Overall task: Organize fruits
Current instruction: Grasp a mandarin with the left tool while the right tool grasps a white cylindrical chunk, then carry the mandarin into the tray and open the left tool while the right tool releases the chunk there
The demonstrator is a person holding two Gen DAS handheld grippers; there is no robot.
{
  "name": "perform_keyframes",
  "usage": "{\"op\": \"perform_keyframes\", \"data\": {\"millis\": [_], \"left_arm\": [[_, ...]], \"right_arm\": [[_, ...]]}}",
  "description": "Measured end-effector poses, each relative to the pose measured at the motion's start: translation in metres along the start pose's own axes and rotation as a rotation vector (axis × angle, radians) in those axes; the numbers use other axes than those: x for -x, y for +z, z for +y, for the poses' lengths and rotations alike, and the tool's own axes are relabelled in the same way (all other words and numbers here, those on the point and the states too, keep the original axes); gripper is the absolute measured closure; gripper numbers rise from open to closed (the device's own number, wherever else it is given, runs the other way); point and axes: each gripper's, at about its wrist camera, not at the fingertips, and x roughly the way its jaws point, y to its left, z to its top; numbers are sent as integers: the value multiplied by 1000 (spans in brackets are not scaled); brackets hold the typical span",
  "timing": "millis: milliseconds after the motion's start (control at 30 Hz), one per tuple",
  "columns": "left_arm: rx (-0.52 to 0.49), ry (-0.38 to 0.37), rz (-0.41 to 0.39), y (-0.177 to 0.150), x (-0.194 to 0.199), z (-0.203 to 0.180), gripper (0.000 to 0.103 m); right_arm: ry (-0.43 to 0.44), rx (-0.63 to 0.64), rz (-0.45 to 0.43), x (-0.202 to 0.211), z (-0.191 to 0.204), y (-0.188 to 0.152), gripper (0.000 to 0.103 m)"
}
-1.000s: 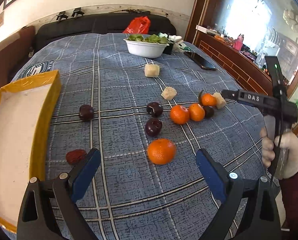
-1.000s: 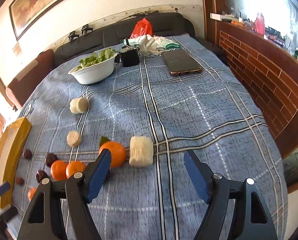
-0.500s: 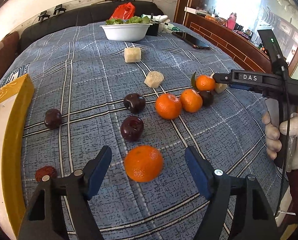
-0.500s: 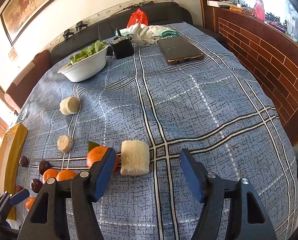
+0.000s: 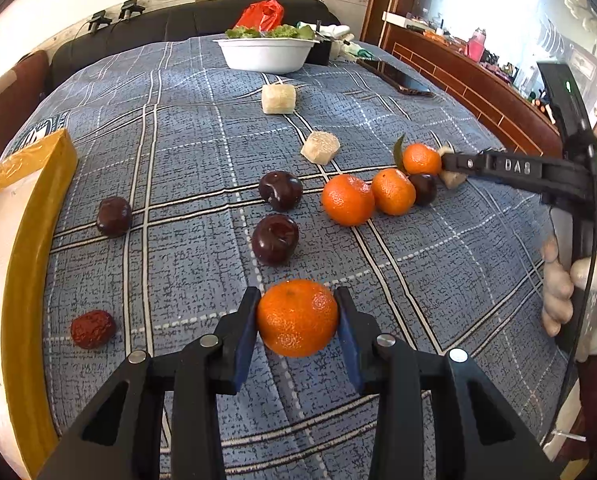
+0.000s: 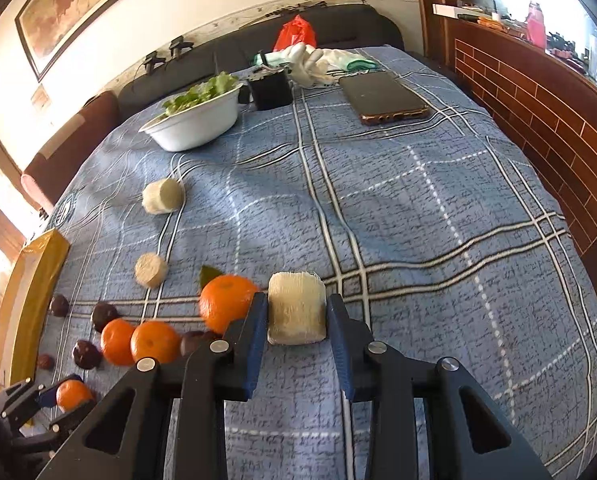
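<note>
Both grippers just closed, right gripper [image 5: 454,164] marked "DAS"

Tray [image 5: 38,216] at the table's nine o'clock edge, bowl [image 5: 264,54] at twelve o'clock, phone [image 6: 382,98] at two o'clock, plums [image 5: 276,216] mid-table, tangerines [image 5: 370,196] at their three o'clock, dried date [image 5: 92,329] beside the tray.

The yellow tray [image 5: 26,216] runs off the left wrist view's edge at 9 o'clock. The right tool [image 5: 452,164] covers most of a pale chunk [image 5: 454,179]. A mandarin [image 5: 392,191] half hides a plum [image 5: 425,189]. Shelf items at 2 o'clock are blurred.
</note>
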Motion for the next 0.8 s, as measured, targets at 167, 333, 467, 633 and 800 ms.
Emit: {"op": "perform_keyframes", "data": {"millis": [167, 333, 467, 633, 800], "left_arm": [[31, -7, -27, -2, 13, 6, 67], [72, -10, -67, -7, 32, 16, 67], [113, 6, -99, -12, 50, 30, 67], [200, 50, -152, -22, 83, 63, 67], [281, 143, -194, -38, 114, 103, 67]], "right_arm": [[25, -17, -5, 11, -1, -10, 71], [47, -15, -25, 35, 7, -19, 70], [84, 29, -50, 57, 29, -23, 70], [155, 120, -62, 76, 79, -29, 70], [247, 210, -30, 76, 140, -42, 70]]}}
